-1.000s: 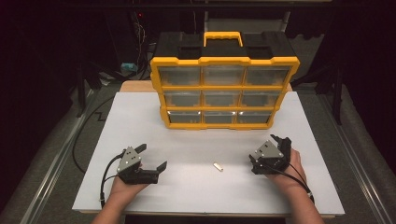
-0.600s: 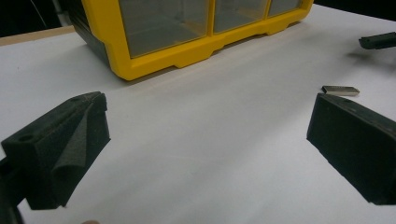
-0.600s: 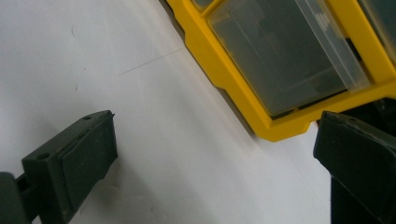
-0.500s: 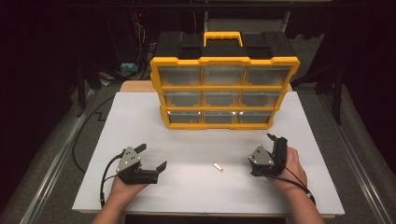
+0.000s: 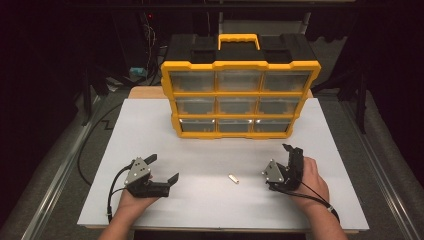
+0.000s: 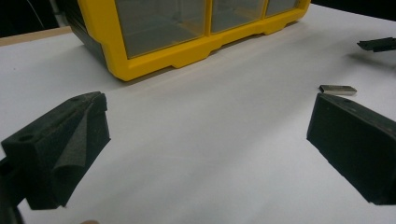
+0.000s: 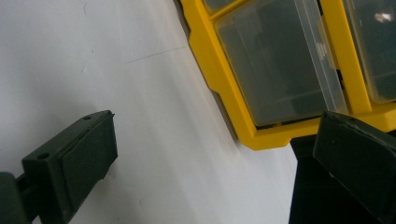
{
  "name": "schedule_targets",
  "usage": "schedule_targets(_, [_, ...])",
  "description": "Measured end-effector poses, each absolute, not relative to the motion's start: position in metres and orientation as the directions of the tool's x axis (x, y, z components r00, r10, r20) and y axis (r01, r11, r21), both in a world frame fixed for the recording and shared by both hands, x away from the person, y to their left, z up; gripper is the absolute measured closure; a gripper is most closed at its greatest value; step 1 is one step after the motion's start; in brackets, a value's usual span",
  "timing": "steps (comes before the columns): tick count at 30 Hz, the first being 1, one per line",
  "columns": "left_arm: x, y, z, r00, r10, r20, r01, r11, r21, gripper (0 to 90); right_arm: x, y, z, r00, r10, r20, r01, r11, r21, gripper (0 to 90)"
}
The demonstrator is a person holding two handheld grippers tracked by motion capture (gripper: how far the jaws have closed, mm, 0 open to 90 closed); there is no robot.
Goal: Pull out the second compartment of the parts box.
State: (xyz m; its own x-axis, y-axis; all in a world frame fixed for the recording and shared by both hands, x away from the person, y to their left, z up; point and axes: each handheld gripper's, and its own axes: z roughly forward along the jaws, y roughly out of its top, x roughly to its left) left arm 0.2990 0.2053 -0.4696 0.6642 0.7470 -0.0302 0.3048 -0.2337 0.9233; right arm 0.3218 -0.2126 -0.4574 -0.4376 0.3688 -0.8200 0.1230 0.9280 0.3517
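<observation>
From the high view I see my left hand-held gripper [image 5: 161,169] low over the near left part of the white worktop [image 5: 150,130], its jaws spread wide with bare board between them. In the left gripper view the two black foam pads [image 6: 60,149] stand far apart and hold nothing.

The small pale piece [image 5: 233,178] lies flat on the worktop between my two hands, somewhat closer to the right one and touching neither gripper. In the left gripper view the same piece [image 6: 337,89] sits just beyond the tip of the jaw at the right of that view; it looks like a short flat metal bar, though it is too small for me to be sure.

My right hand-held gripper [image 5: 292,150] is tipped up on its side in my right hand [image 5: 311,177], jaws pointing away toward the yellow drawer cabinet [image 5: 240,95]. In the right gripper view its jaws are also wide apart and empty, with the cabinet's lower corner [image 7: 261,135] seen slantwise between them.

The cabinet stands upright at the far middle of the worktop, three rows of three clear drawers, all pushed in as far as I can tell, with a yellow handle [image 5: 239,41] on its black top. Both grippers are well apart from it.
</observation>
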Motion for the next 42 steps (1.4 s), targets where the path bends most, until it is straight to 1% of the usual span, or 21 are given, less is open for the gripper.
schedule_targets(5, [0.299, 0.206, -0.470, 0.664, 0.747, -0.028, 0.304, -0.236, 0.923, 0.1, 0.320, -0.209, -0.459, -0.426, 0.326, -0.844, 0.115, 0.945, 0.307, 0.1])
schedule_targets(6, [0.299, 0.206, -0.470, 0.664, 0.747, -0.027, 0.304, -0.237, 0.923, 0.0, 0.321, -0.209, -0.458, -0.424, 0.298, -0.855, 0.102, 0.954, 0.282, 0.1])
schedule_targets(9, [0.299, 0.205, -0.470, 0.664, 0.747, -0.026, 0.304, -0.237, 0.923, 0.1, 0.319, -0.207, -0.460, -0.417, 0.282, -0.864, 0.103, 0.959, 0.264, 0.1])
schedule_targets(14, [0.299, 0.205, -0.470, 0.669, 0.743, -0.035, 0.310, -0.235, 0.921, 0.1, 0.318, -0.204, -0.461, -0.410, 0.219, -0.886, 0.081, 0.976, 0.203, 0.1])
schedule_targets(21, [0.299, 0.204, -0.470, 0.672, 0.740, -0.026, 0.300, -0.241, 0.923, 0.1, 0.317, -0.201, -0.465, -0.399, 0.156, -0.904, 0.083, 0.988, 0.134, 0.1])
schedule_targets(23, [0.299, 0.203, -0.470, 0.676, 0.737, -0.021, 0.299, -0.248, 0.921, 0.1, 0.316, -0.200, -0.466, -0.403, 0.156, -0.902, 0.091, 0.987, 0.131, 0.2])
schedule_targets(25, [0.299, 0.202, -0.470, 0.681, 0.732, -0.016, 0.298, -0.257, 0.919, 0.1, 0.317, -0.198, -0.464, -0.386, 0.125, -0.914, 0.071, 0.992, 0.105, 0.8])
schedule_targets(27, [0.299, 0.201, -0.471, 0.681, 0.732, -0.014, 0.296, -0.257, 0.920, 0.1, 0.316, -0.196, -0.464, -0.384, 0.130, -0.914, 0.082, 0.991, 0.107, 2.1])
schedule_targets(28, [0.299, 0.201, -0.471, 0.681, 0.732, -0.014, 0.296, -0.257, 0.920, 0.0, 0.317, -0.195, -0.464, -0.384, 0.123, -0.915, 0.068, 0.992, 0.105, 3.1])
schedule_targets(33, [0.297, 0.198, -0.471, 0.695, 0.719, 0.003, 0.287, -0.281, 0.916, 0.1, 0.318, -0.188, -0.465, -0.365, 0.155, -0.918, 0.082, 0.988, 0.134, 11.6])
schedule_targets(36, [0.297, 0.199, -0.471, 0.700, 0.714, -0.008, 0.284, -0.268, 0.921, 0.0, 0.320, -0.180, -0.466, -0.353, 0.127, -0.927, 0.063, 0.992, 0.112, 15.5])
schedule_targets(40, [0.299, 0.200, -0.472, 0.705, 0.710, -0.009, 0.284, -0.270, 0.920, 0.1, 0.322, -0.173, -0.469, -0.342, 0.138, -0.929, 0.071, 0.990, 0.121, 18.9])
schedule_targets(42, [0.299, 0.201, -0.471, 0.706, 0.708, -0.015, 0.284, -0.264, 0.922, 0.1, 0.324, -0.169, -0.469, -0.339, 0.128, -0.932, 0.062, 0.992, 0.114, 20.6])
